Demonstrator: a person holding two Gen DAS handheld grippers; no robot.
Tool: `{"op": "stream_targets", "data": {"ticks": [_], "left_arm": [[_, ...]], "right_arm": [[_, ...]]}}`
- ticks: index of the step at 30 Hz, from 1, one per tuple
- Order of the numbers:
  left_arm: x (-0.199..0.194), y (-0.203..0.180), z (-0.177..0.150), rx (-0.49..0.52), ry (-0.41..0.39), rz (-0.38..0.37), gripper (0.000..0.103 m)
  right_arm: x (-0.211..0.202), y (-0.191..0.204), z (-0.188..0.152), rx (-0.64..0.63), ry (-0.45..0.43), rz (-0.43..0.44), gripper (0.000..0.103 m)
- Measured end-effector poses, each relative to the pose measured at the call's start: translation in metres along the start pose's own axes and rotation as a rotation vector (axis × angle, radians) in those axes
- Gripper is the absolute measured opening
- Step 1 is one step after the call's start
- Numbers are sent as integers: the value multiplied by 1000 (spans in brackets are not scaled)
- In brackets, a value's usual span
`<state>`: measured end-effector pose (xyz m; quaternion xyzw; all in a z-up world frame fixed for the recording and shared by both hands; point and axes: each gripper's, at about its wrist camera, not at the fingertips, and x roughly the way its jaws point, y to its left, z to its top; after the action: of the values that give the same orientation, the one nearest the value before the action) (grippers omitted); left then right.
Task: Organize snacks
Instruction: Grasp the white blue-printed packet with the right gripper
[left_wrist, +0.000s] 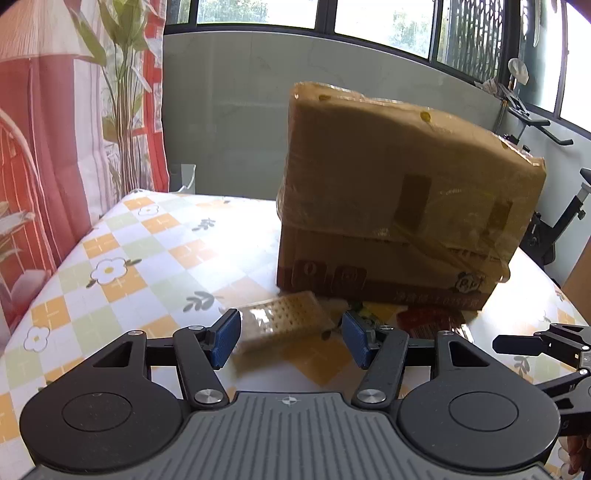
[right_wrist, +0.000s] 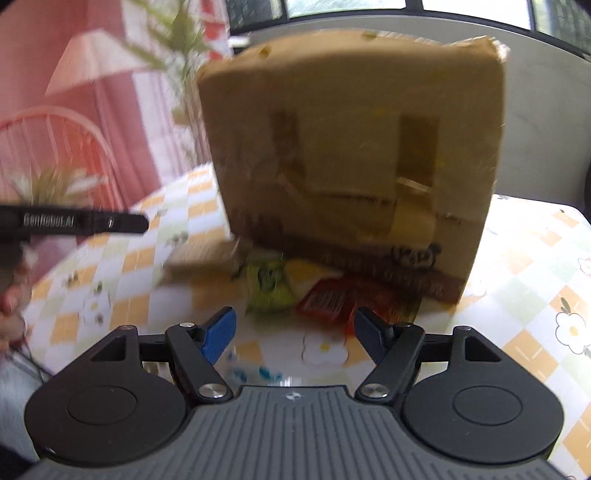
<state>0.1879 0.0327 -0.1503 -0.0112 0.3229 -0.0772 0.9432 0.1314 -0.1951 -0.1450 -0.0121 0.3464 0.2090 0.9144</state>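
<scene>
Left tool (left_wrist: 291, 339): jaws spread wide, blue pads (left_wrist: 225, 341) facing inward, nothing clamped, held low and level. Right tool (right_wrist: 293, 338): jaws likewise spread wide, nothing between pads (right_wrist: 219, 336), level, blurred. Each tool's black finger visible at edge of other's view.

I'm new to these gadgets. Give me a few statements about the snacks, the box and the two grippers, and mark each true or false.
1. The left gripper has its fingers open around the cracker packet. True.
2. The right gripper is clamped on a snack. False: it is open and holds nothing.
3. A cardboard box stands on the table behind the snacks. True.
4. The red packet lies inside the box. False: it lies on the checked tablecloth in front of it.
5. A green packet lies beside the red one. True.
</scene>
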Motion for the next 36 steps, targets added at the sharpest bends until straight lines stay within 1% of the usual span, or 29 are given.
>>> {"op": "stream_targets", "data": {"ticks": [4,7,10,13,18,21,24,26,27,28,29,32,36], "left_arm": [[-1,-1,-11,-7,15,3,63],[-2,-3,-22,-27,17,23,63],[-1,-8,-33,-36,35,13,63],[0,-10,-41,-35,46,17,63],[0,-8,-43,-39,28,31,63],[2,-6,-45,-54,38,36,63],[5,-3,-49,-66,51,40,63],[7,-2,-50,-72,55,38,63],[7,-2,-51,-75,55,37,63],[8,-2,-51,-78,57,36,63],[10,-2,-52,-80,63,36,63],[11,-5,-54,-73,71,32,63],[10,-7,-54,-65,65,32,63]], "right_arm": [[-5,1,-13,-75,40,16,73],[-8,5,-23,-119,69,33,77],[-9,12,-30,-173,85,48,79],[-3,20,-30,-214,98,69,79],[18,32,-23,-309,107,103,79],[33,37,-19,-349,122,121,79],[40,37,-19,-319,146,132,74],[37,35,-22,-286,145,146,67],[35,35,-23,-274,143,147,66],[33,33,-25,-261,135,144,63],[31,31,-26,-240,126,142,57],[28,18,-28,-147,100,149,52],[23,1,-32,-74,39,52,51]]}}
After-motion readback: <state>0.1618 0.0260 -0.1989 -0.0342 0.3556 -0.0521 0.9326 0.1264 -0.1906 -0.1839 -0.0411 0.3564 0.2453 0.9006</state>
